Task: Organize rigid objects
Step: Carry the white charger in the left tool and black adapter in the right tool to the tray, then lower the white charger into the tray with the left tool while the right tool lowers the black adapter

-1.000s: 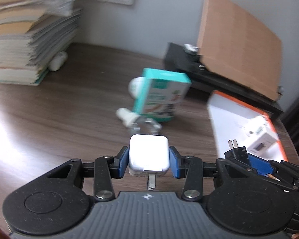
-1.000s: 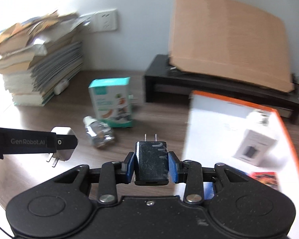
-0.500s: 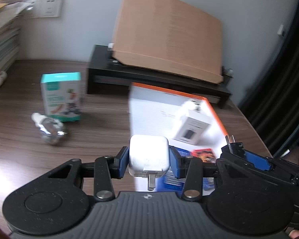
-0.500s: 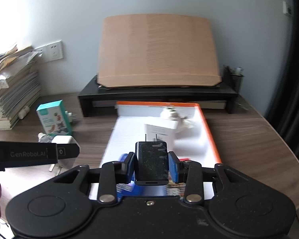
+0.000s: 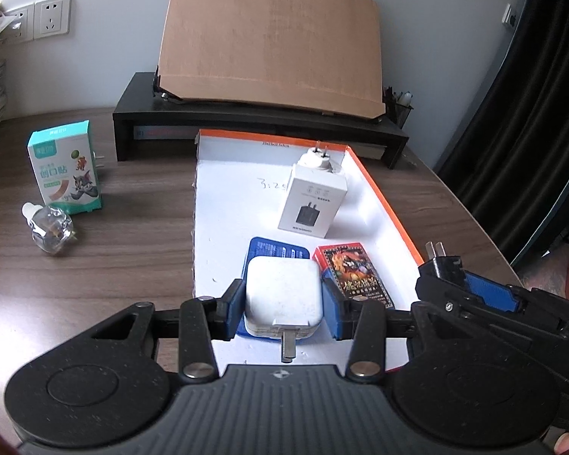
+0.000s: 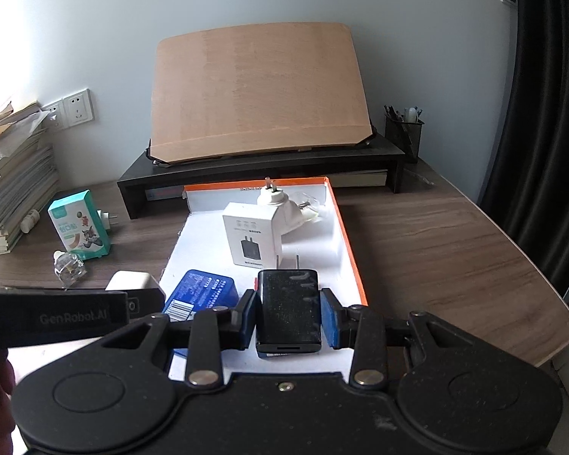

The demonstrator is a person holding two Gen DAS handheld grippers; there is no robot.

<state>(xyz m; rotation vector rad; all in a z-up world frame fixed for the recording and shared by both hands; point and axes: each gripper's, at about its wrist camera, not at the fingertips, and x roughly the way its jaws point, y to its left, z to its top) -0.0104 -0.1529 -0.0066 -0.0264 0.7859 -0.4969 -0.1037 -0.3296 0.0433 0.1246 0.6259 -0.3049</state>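
My left gripper (image 5: 282,305) is shut on a white plug adapter (image 5: 282,295), held above the near end of the white tray with an orange rim (image 5: 375,193). My right gripper (image 6: 288,313) is shut on a black charger (image 6: 287,309), prongs pointing forward, also over the tray's near end (image 6: 345,235). In the tray lie a white charger box (image 5: 313,203), a white plug (image 5: 316,159), a blue box (image 5: 275,252) and a red card pack (image 5: 354,275). On the desk to the left stand a teal bandage box (image 5: 66,168) and a clear small bottle (image 5: 49,227).
A black monitor stand (image 5: 246,121) with a brown board (image 5: 269,34) leaning on it sits behind the tray. Stacked books (image 6: 11,185) stand at far left. A pen holder (image 6: 403,132) is at the back right. The desk edge (image 6: 550,295) curves away on the right.
Both grippers have swung from the left side of the desk to the right, over the tray, each still holding its charger.
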